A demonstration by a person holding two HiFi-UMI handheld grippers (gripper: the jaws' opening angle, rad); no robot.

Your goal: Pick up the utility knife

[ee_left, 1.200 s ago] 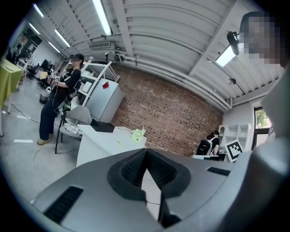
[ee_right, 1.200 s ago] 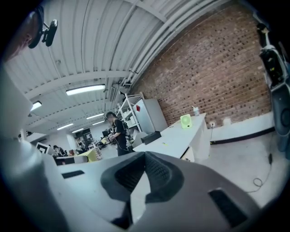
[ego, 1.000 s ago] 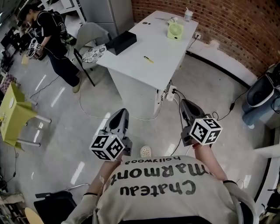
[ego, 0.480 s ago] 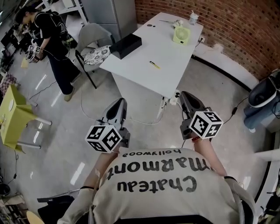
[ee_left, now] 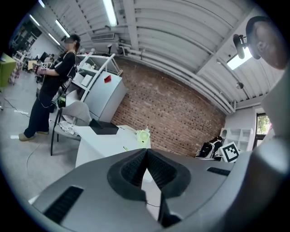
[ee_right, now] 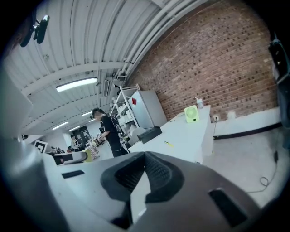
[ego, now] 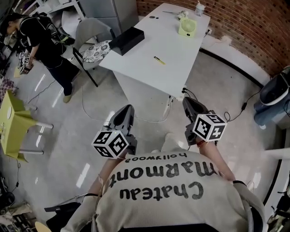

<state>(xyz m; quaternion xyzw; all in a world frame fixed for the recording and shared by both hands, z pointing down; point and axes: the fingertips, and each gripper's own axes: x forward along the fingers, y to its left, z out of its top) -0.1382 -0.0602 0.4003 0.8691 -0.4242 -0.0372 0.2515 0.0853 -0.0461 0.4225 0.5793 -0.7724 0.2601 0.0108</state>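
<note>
The utility knife (ego: 158,60) is a small yellow stick lying on the white table (ego: 149,72), well ahead of both grippers. It also shows as a speck in the left gripper view (ee_left: 125,148) and in the right gripper view (ee_right: 168,144). My left gripper (ego: 128,110) is held over the floor short of the table's near edge, jaws shut and empty (ee_left: 146,152). My right gripper (ego: 186,102) is level with it near the table's front corner, also shut with nothing in it (ee_right: 145,156).
On the table are a black box (ego: 127,41), a green fan (ego: 186,28) and a cup (ego: 200,8). A chair (ego: 93,43) stands at its left side. A person (ego: 41,41) stands at far left. Cables (ego: 190,96) trail below the table corner. A dark bag (ego: 274,95) sits right.
Both grippers have moved forward toward the table and sunk slightly, staying shut. The person at the left has shifted farther left in the picture.
</note>
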